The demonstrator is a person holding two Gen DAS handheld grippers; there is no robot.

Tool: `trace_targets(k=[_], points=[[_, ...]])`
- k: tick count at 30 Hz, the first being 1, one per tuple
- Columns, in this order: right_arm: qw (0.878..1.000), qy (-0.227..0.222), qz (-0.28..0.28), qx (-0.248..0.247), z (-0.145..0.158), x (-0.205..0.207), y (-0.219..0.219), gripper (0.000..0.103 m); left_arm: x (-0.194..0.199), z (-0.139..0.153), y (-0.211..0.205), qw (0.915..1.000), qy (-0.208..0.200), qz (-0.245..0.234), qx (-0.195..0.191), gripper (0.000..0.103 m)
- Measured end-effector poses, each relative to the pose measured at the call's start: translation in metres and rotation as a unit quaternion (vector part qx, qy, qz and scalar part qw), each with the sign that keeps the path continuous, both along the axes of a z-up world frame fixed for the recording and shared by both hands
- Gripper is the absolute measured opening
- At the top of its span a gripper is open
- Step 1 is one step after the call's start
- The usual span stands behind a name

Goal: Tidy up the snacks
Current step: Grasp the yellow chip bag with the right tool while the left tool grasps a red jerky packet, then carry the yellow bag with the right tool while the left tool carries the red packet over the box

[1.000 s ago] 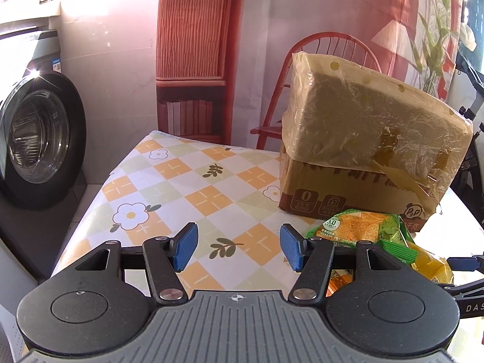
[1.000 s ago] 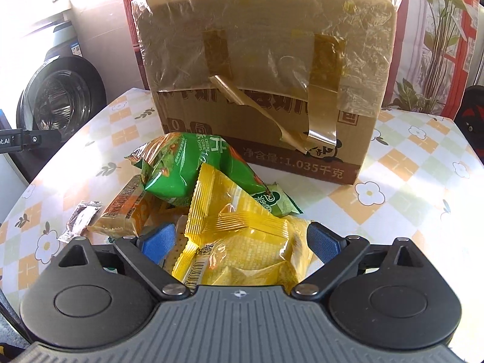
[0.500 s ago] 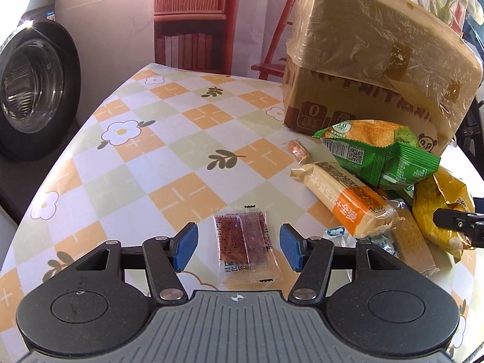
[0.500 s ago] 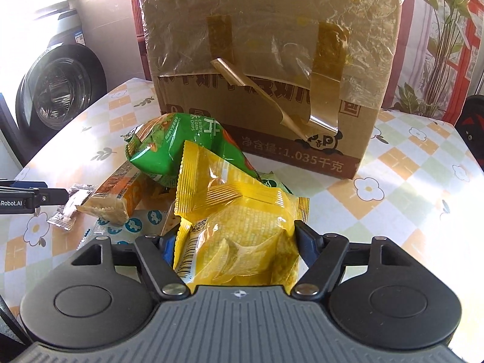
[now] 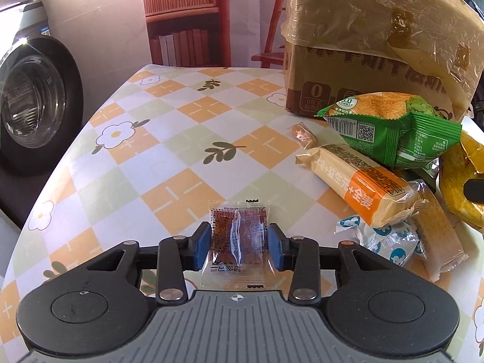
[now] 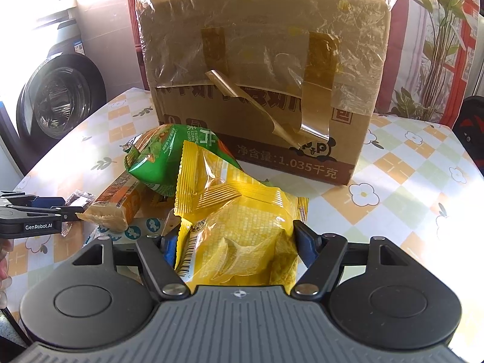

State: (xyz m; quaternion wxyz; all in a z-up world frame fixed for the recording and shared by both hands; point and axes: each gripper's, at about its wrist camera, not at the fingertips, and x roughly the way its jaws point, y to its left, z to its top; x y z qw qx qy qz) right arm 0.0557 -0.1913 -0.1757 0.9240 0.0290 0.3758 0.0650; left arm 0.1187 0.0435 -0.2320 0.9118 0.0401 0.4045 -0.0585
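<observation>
Blue rubber pads line the left gripper [image 5: 239, 246], whose jaws are closing on a small clear sachet [image 5: 237, 236] of dark red-brown filling; the sachet lies flat on the tablecloth [image 5: 169, 139] between the pads, which touch its two side edges. To the right of it sits the snack pile: a long cream-and-orange bar [image 5: 357, 186] lies across a blue-and-white packet [image 5: 384, 239] and a pale cracker pack [image 5: 438, 236], a tiny brown wrapped sweet [image 5: 302, 134] rests just beyond the bar's far end, and a green chip bag [image 5: 393, 130] leans on top at the back. The right gripper [image 6: 236, 246] is clamped on a yellow snack bag [image 6: 242, 230], both blue pads pressing into its crinkled sides, and the log shows the jaws nearly still. A second yellow pack [image 6: 205, 178] stands just behind it, against the green bag. Behind the pile a cardboard box [image 6: 263, 90] stands on the table, its top covered with clear plastic film held by strips of brown tape, one strip peeling loose; what is inside cannot be seen. No snack is in the box as far as the views show; all lie on the flowered check cloth. A washing machine [image 5: 33, 103] stands off the table's left edge, and a red chair [image 5: 272, 42] behind the box.
</observation>
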Motion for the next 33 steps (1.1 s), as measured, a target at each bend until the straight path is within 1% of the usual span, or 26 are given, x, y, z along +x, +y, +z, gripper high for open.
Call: trace_targets(k=[3, 5, 11, 16, 21, 27, 33], points=[[1.0, -0.006, -0.002, 0.001, 0.001, -0.002, -0.002, 0.072, -0.004, 0.004, 0.003, 0.9999, -0.01, 0.0, -0.011, 0.04], [1.0, -0.014, -0.004, 0.0, 0.003, -0.004, -0.003, 0.072, -0.005, 0.011, 0.004, 0.9996, -0.024, 0.005, -0.014, 0.04], [0.998, -0.055, -0.015, 0.0, 0.017, -0.013, -0.01, 0.072, -0.009, 0.052, 0.006, 0.9959, -0.081, 0.015, -0.037, 0.04], [0.994, -0.11, -0.019, 0.004, 0.038, -0.018, -0.017, 0.072, -0.013, 0.091, 0.003, 0.9888, -0.132, 0.012, -0.069, 0.04], [0.985, -0.172, -0.009, -0.008, 0.062, -0.025, -0.015, 0.072, -0.015, 0.127, -0.005, 0.979, -0.182, 0.009, -0.091, 0.04], [0.972, -0.233, 0.004, -0.028, 0.087, -0.024, -0.012, 0.072, -0.016, 0.163, -0.014, 0.9682, -0.229, 0.002, -0.101, 0.04], [0.961, -0.274, 0.009, -0.022, 0.115, -0.015, -0.016, 0.072, -0.005, 0.192, -0.022, 0.9596, -0.261, -0.012, -0.104, 0.04]])
